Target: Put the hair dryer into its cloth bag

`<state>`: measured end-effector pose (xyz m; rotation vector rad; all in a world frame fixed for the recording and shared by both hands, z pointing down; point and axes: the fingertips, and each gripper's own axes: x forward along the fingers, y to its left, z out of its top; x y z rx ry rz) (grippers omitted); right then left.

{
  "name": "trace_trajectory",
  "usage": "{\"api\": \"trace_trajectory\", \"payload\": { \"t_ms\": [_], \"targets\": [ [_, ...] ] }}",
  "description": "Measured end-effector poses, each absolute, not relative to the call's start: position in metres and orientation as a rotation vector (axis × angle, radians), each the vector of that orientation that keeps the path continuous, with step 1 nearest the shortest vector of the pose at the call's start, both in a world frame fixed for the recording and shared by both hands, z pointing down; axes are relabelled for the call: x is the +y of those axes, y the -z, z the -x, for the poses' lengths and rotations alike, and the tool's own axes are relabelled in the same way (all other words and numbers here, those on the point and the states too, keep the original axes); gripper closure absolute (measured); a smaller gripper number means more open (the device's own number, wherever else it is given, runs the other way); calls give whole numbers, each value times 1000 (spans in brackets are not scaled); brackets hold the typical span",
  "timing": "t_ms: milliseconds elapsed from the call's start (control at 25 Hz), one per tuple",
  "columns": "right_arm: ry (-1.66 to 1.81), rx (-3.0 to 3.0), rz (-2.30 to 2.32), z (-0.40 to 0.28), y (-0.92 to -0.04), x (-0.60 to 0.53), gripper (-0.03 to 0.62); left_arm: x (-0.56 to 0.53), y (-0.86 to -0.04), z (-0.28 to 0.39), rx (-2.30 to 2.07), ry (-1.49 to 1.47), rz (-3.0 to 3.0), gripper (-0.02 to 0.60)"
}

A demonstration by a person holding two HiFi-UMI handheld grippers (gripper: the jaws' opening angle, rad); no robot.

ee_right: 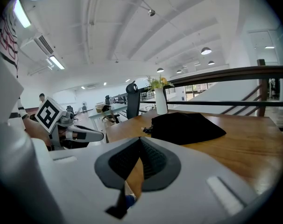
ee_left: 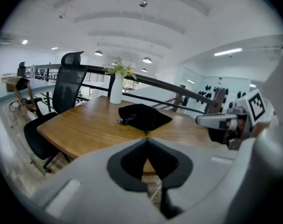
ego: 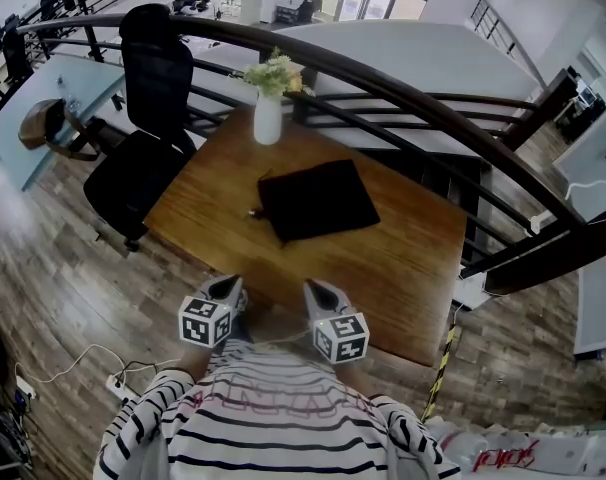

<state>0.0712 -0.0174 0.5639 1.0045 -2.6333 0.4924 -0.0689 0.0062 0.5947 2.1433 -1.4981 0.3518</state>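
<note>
- The left gripper point(ego: 226, 286) hangs in front of the person's striped shirt point(ego: 273, 423), just at the near edge of the wooden table point(ego: 393, 268).
- In the left gripper view its two jaws are pressed together at the tips, and nothing stands between them.
- The right gripper point(ego: 319, 289) is just beside the left one, at the same height, and it also points over the table.
- In the right gripper view its jaws are closed on each other as well, and no thing is between the dark pads point(ee_right: 153, 160).
- The two grippers are near each other but do not touch. Each one shows from the side in the other's view.
- The black cloth bag point(ego: 318, 200) lies in the middle of the table, well apart from both grippers and from all table edges.
- The bag lies flat with a soft bulge in its middle. I cannot tell from any view what is inside it.
- A small light piece point(ego: 252, 212) shows at the left edge of the bag, too small to say what it is.
- A white vase point(ego: 268, 118) with pale flowers stands upright at the far edge of the table, behind the bag and apart from it.
- A black office chair point(ego: 143, 158) stands at the left side of the table.
- A dark curved railing point(ego: 413, 93) runs behind the table.
</note>
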Motion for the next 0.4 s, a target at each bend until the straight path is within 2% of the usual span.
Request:
{"api": "trace_trajectory", "payload": {
  "t_ms": [400],
  "targets": [
    [-489,-2628,-996,-70,-565,-24,595,1,-596,70,-1495,-361,-2136,580]
  ]
}}
